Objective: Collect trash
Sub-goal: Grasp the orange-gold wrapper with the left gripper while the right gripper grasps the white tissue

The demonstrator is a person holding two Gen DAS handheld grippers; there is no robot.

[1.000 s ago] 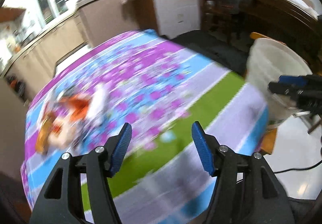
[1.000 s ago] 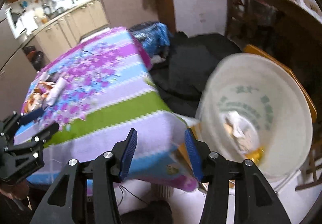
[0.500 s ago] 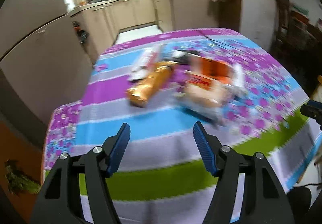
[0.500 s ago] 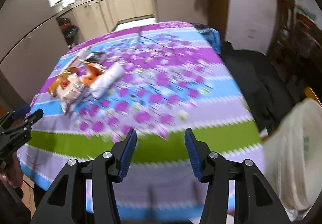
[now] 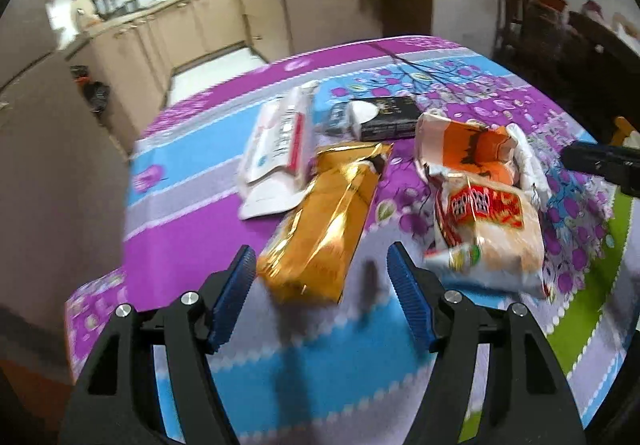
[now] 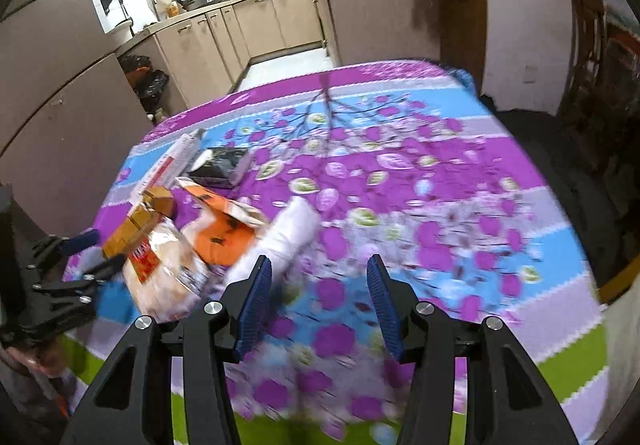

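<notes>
1. Your left gripper [image 5: 320, 277] is spread wide with nothing between its blue pads [image 5: 234, 295]; it hangs just above the near end of the gold snack bag [image 5: 328, 229], which sits between the pads at 12 o'clock without touching either.
2. Your right gripper [image 6: 318, 291] is also wide open and holds nothing. The white roll [image 6: 286, 237] lies just beyond its left pad, at about 11 o'clock.
3. The trash sits in one cluster on the flowered tablecloth [image 5: 192, 229]. Seen from the left wrist, the gold snack bag lies lengthwise, pointing away from you.
4. At 1 o'clock from that bag lies the clear bag with the red label [image 5: 486, 233], and the torn orange wrapper [image 5: 464, 153] rests against its far side.
5. At 11 o'clock sits the white and red carton [image 5: 276, 149], its edge touching the gold bag's far end.
6. Behind it, at 12 o'clock, lies the black box [image 5: 386, 119].
7. From the right wrist, the whole cluster lies at 10 o'clock, with your left gripper at 9 o'clock beside it.
</notes>
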